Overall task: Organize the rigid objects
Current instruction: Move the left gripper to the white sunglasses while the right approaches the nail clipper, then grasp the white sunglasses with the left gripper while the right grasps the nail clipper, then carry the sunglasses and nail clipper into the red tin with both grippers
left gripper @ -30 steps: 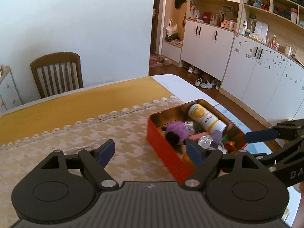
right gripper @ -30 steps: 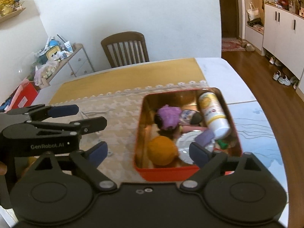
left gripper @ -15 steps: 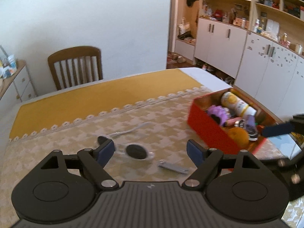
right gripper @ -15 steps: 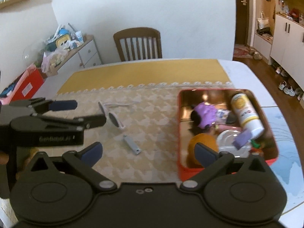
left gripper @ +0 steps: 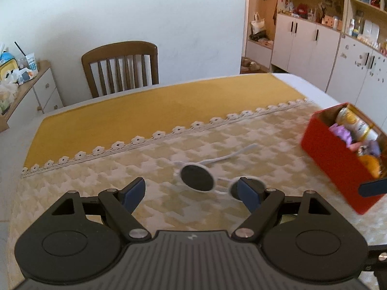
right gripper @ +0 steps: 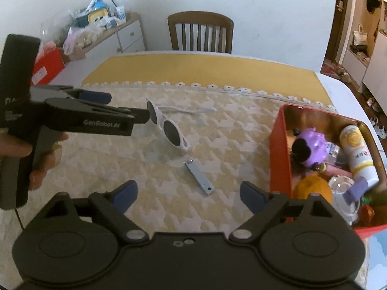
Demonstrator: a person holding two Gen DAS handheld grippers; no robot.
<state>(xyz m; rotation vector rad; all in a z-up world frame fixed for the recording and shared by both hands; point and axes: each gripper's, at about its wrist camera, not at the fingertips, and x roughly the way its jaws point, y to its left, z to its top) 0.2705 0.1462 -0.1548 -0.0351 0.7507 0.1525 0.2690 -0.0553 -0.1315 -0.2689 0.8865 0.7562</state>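
Both empty: left gripper (left gripper: 191, 191) fingers wide over sunglasses (left gripper: 197, 180) (right gripper (right gripper: 187, 194) closing).

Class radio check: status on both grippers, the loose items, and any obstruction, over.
Left gripper open over sunglasses. Right gripper empty, jaws closing, above nail clipper. Red tin alongside, nothing blocking.

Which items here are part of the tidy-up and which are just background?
Job:
- white sunglasses
- metal nail clipper
- red tin with purple toy, bottle, orange
- left gripper, right gripper, its jaws closing on nothing

Background:
- wooden chair
- cluttered sideboard
- white cabinets
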